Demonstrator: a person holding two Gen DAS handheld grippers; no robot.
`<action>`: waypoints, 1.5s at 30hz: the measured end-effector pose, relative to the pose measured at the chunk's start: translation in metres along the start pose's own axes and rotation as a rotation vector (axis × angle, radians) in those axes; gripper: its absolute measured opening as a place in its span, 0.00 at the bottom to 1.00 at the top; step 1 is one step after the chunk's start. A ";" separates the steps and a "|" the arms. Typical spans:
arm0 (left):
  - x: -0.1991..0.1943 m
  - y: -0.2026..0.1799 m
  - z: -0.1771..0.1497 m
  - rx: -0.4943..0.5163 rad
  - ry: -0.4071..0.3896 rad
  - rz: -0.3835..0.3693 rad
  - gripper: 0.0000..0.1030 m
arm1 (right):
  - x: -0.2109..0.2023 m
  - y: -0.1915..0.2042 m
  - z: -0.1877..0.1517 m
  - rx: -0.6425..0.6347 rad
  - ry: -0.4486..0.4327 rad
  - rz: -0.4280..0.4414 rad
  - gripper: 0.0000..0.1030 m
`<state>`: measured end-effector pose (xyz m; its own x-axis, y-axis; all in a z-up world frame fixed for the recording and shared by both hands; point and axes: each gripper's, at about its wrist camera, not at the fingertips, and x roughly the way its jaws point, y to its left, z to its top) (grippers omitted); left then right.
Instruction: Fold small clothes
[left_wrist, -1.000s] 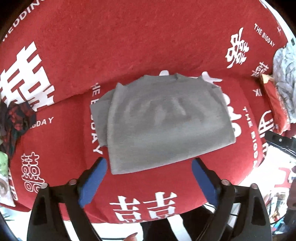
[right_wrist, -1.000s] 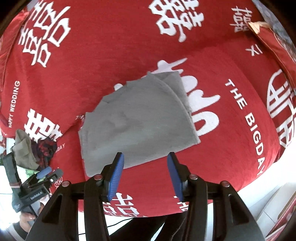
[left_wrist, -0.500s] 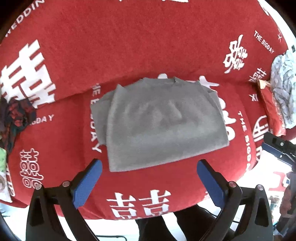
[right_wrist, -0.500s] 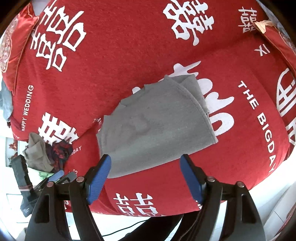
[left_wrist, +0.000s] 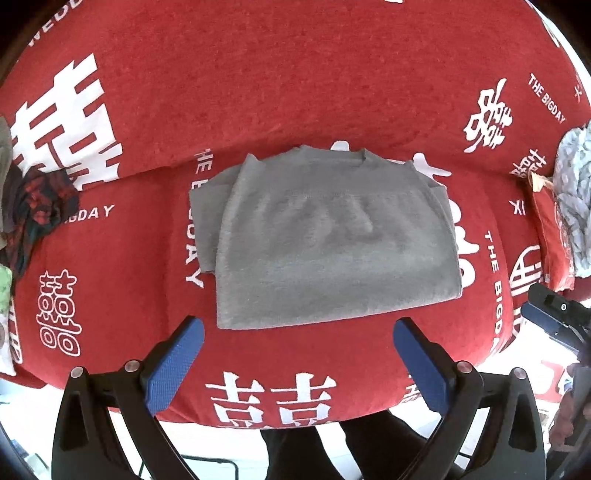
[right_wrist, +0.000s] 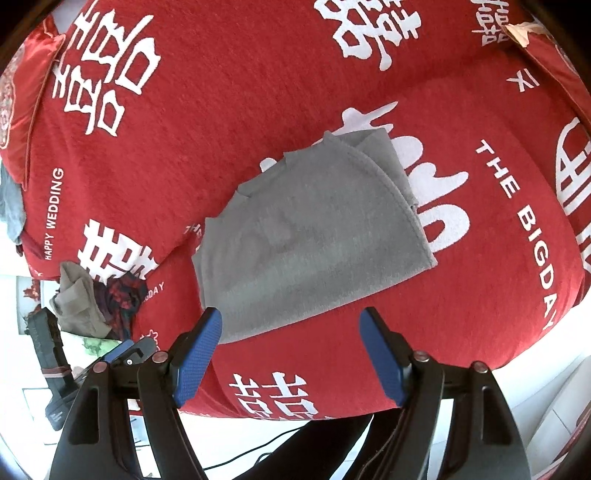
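A small grey garment (left_wrist: 332, 240) (right_wrist: 314, 236) lies folded flat on the red sofa seat (left_wrist: 122, 295), its neckline toward the backrest. My left gripper (left_wrist: 295, 354) hovers just short of its near edge, open, blue pads spread wider than the garment's near edge and holding nothing. My right gripper (right_wrist: 291, 350) is also open over the near left corner of the garment, nothing between its pads. Neither gripper touches the cloth.
A dark red-patterned garment (left_wrist: 40, 206) and a beige one (right_wrist: 74, 302) are heaped at the seat's left end. A pale patterned cloth (left_wrist: 572, 199) and a red cushion (left_wrist: 550, 229) sit at the right end. The sofa's front edge is right below the grippers.
Both grippers opened wider, the right one clearly so within the first half second. Both cameras drew back slightly from the grey garment, which lies as before.
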<state>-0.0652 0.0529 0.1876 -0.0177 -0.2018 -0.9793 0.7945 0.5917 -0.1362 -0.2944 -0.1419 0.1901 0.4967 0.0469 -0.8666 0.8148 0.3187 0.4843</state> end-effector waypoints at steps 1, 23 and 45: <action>0.000 -0.001 0.001 -0.003 0.000 0.000 1.00 | 0.000 0.000 0.001 0.000 0.000 0.003 0.77; -0.020 -0.028 0.001 -0.122 -0.063 0.041 1.00 | -0.006 -0.024 0.036 -0.034 0.056 0.106 0.84; 0.061 0.063 0.029 -0.044 -0.012 0.035 1.00 | 0.109 -0.039 -0.014 0.104 0.163 0.078 0.84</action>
<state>0.0018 0.0554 0.1233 0.0174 -0.1891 -0.9818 0.7670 0.6325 -0.1082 -0.2758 -0.1361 0.0752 0.5114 0.2227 -0.8300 0.8066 0.2088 0.5530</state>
